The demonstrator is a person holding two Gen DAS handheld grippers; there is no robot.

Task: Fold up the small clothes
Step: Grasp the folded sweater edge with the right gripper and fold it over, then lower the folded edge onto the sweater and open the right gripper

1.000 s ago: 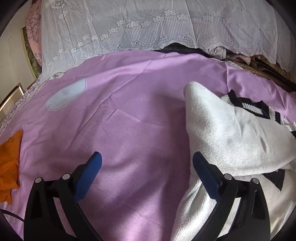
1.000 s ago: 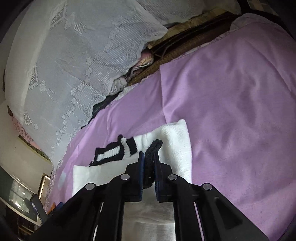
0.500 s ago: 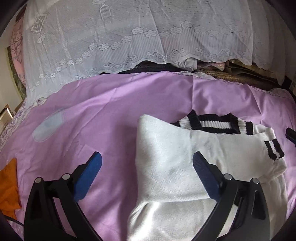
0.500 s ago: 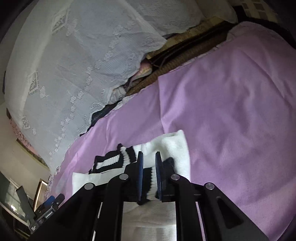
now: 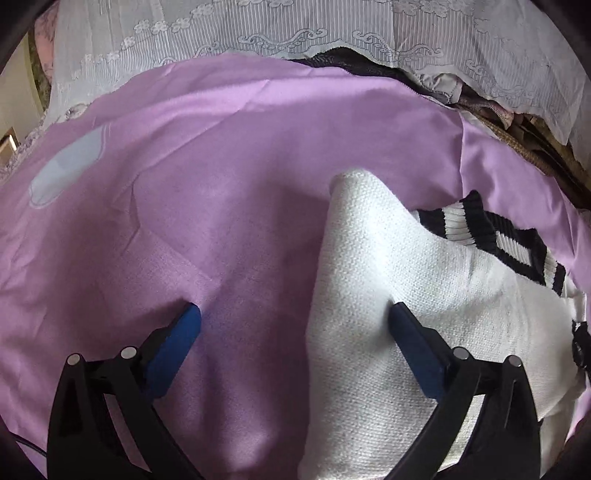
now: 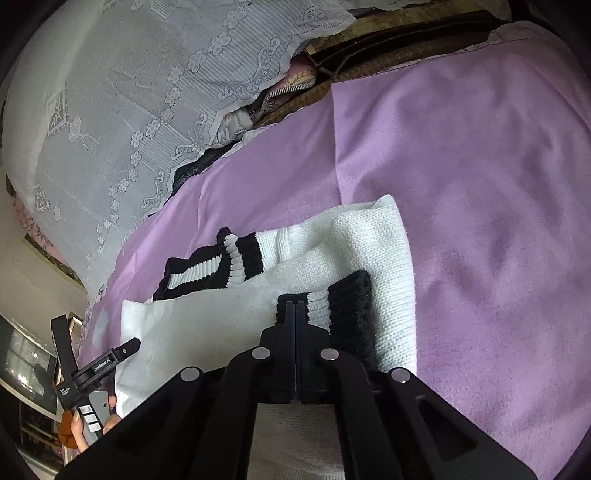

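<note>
A small white knit sweater point(image 5: 406, 295) with black-and-white striped trim lies on the purple bedsheet point(image 5: 221, 203). My left gripper point(image 5: 295, 314) is open, low over the sheet, its right finger resting on the sweater's folded left part and its left finger over bare sheet. In the right wrist view the sweater point(image 6: 221, 325) lies with one sleeve folded across its body. My right gripper point(image 6: 295, 308) is shut on the sleeve's striped cuff point(image 6: 347, 306), low over the sweater's right side. The left gripper also shows at the lower left of that view point(image 6: 110, 358).
A white lace cover point(image 5: 332, 33) drapes over piled bedding at the far edge of the bed. Dark and brown fabrics point(image 5: 517, 122) stick out beneath it at the right. A pale patch point(image 5: 66, 170) marks the sheet at the left. Bare purple sheet point(image 6: 480, 184) lies right of the sweater.
The right gripper has carried the cuff lower onto the sweater's body. The left wrist view swung right and then back left; the left gripper stayed open, now closer to the sheet.
</note>
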